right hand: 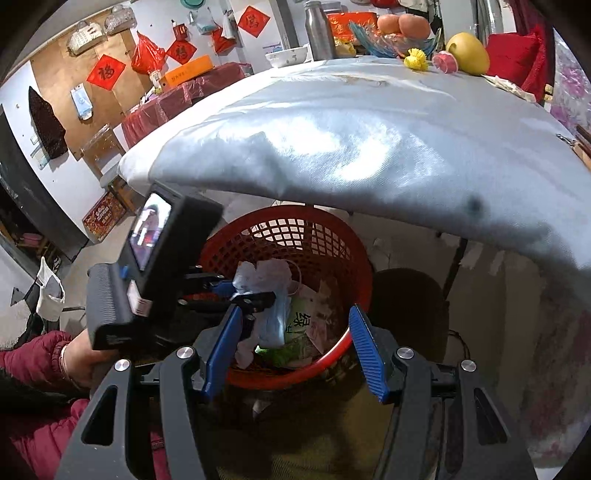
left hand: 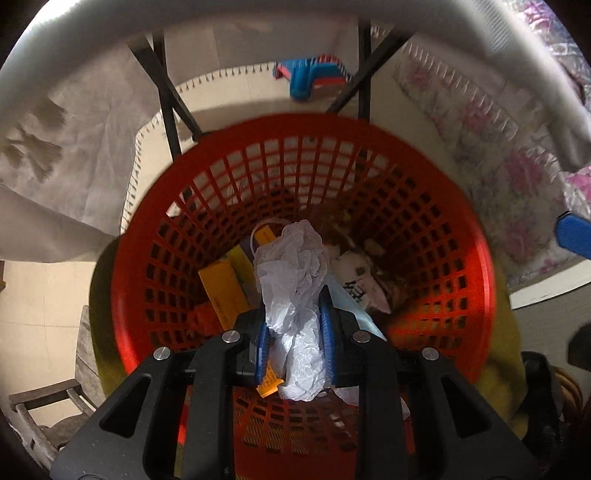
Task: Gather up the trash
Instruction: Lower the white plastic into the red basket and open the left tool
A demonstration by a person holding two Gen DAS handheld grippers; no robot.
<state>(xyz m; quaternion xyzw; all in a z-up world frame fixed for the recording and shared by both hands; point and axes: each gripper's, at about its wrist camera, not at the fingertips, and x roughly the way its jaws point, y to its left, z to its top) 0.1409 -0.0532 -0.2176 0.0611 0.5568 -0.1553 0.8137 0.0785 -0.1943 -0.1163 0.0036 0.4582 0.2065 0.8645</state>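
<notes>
1. Left tool (left hand: 293, 332): blue pads closed on crumpled white paper (left hand: 291, 280), held over the open mouth of the red basket (left hand: 476, 258).
2. Red basket: stands on the floor just below the near edge of the table (right hand: 369, 129), partly under the white tablecloth; already contains yellow boxes (left hand: 221, 288), a printed wrapper (left hand: 360, 280) and other scraps.
3. From the right wrist view: left tool (right hand: 236, 291) seen above the basket (right hand: 364, 280), white paper (right hand: 258, 273) in its grip, person's hand (right hand: 83, 360) on the handle.
4. Right tool (right hand: 295, 354): blue pads wide apart, nothing between them, poised above the basket's near rim.
5. Far edge of table: bowl (right hand: 286, 56), metal flask (right hand: 318, 31), fruit (right hand: 467, 53).
</notes>
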